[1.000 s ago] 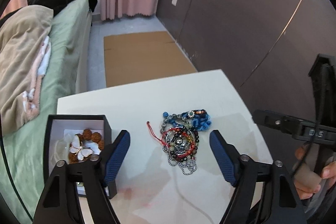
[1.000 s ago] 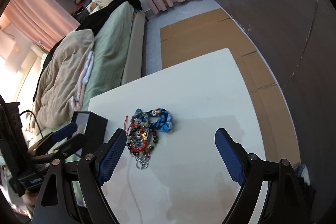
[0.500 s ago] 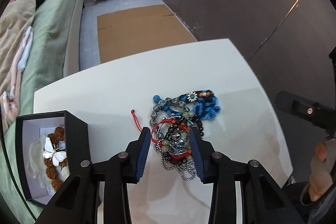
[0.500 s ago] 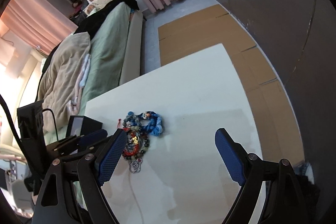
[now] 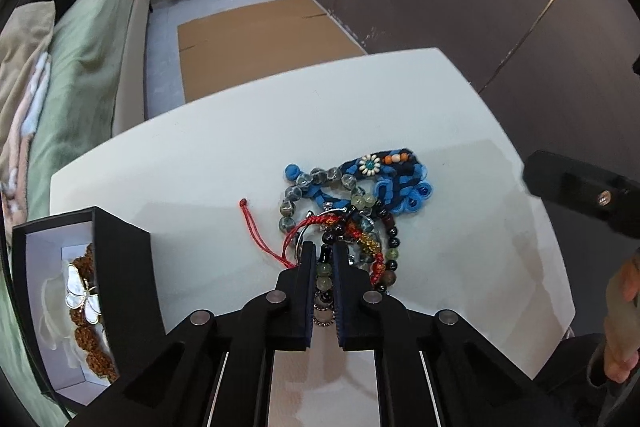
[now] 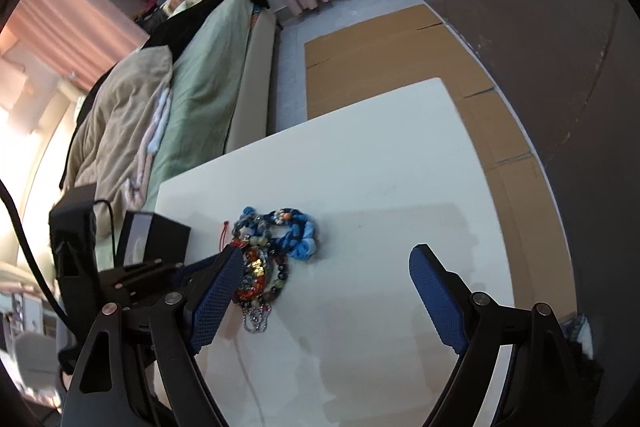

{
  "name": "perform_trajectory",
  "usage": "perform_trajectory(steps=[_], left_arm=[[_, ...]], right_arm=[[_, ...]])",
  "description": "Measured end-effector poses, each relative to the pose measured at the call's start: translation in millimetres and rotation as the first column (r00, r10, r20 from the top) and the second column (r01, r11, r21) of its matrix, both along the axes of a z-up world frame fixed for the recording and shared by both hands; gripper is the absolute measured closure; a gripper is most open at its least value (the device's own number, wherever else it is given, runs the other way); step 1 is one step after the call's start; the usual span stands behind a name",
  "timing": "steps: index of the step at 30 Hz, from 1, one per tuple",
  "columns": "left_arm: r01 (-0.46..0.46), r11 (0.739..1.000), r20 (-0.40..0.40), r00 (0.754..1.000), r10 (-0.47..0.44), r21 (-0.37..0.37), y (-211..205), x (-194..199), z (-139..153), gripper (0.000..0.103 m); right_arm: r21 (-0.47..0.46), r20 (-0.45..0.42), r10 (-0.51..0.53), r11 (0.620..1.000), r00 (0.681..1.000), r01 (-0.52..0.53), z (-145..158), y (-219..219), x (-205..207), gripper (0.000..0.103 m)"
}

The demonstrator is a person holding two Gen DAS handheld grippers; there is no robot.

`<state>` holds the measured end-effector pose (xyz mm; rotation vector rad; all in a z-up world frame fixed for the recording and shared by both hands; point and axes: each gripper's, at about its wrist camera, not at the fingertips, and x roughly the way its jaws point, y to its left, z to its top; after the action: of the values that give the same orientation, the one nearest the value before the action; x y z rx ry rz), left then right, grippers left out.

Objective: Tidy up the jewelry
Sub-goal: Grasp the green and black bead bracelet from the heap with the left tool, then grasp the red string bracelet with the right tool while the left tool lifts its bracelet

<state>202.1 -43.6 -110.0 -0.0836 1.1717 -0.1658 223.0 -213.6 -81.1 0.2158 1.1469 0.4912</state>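
Two grippers over one messy jewelry pile, and the left one is pinching in.

The left gripper [image 5: 323, 259] sits low-centre of its view, jaws closing on a beaded bracelet [image 5: 325, 273] caught between them in the jewelry pile [image 5: 352, 211] mid-frame on the white table [image 5: 224, 155]. The right gripper [image 6: 320, 291] hangs spread wide, nothing in it, pile by its left finger. The black box [image 5: 120, 267] with a butterfly piece [image 5: 84, 297] sits lower left.
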Motion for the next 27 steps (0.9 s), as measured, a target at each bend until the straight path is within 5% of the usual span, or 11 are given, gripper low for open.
perform_trajectory(steps=[4,9,19,27], left_arm=[[0.007,0.999,0.043,0.999,-0.006,-0.031,3,-6,17,0.095],[0.008,0.995,0.086,0.996,0.001,-0.101,9,-15,37,0.096],[-0.011,0.988,0.153,0.988,0.035,-0.155,29,-30,67,0.096],[-0.05,0.985,0.164,0.983,0.077,-0.167,53,-40,71,0.096]], right_arm=[[0.0,-0.004,0.03,1.0,1.0,-0.03,0,10,-3,0.019],[0.048,-0.073,0.062,0.997,0.995,-0.059,-10,20,-3,0.045],[0.066,-0.116,0.094,0.994,0.989,-0.087,-16,43,-11,0.056],[0.036,-0.145,0.119,0.993,0.982,-0.115,-28,67,-13,0.074]])
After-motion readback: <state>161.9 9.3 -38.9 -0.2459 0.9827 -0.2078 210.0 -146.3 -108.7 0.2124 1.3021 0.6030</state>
